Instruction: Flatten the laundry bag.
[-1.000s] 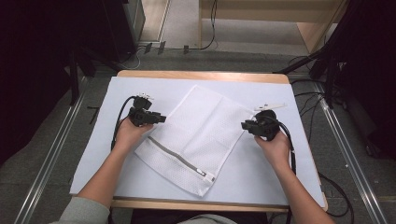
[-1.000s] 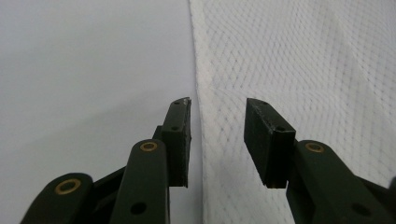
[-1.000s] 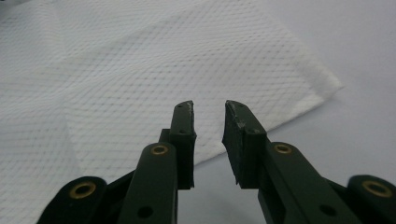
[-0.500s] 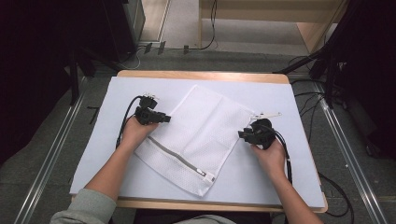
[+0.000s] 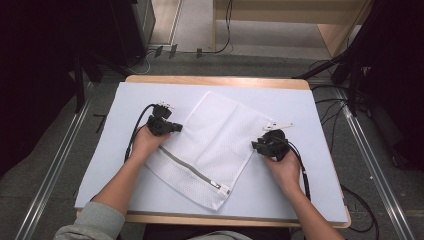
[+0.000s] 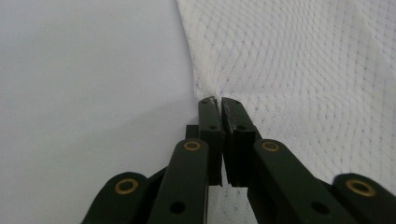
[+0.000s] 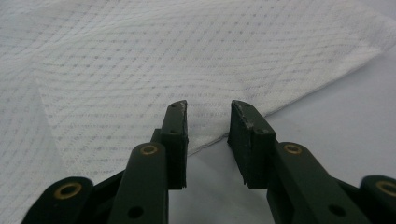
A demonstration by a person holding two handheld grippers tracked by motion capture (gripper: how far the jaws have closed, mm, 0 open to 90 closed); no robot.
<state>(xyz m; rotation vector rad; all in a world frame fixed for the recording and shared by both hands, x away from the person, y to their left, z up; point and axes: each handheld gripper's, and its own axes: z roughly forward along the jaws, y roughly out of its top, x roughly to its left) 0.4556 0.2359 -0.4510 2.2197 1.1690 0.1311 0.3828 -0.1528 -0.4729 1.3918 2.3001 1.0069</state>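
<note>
At frame centre, the left gripper (image 6: 219,100) has just pinched shut on the white mesh bag (image 5: 210,145)'s edge; the right gripper (image 7: 208,109) has its jaws apart, straddling the bag's opposite edge.

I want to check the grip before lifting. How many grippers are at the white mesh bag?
2. The left gripper is at the white mesh bag's left edge, jaws shut on it after just closing. The right gripper is at the right edge, jaws apart.
</note>
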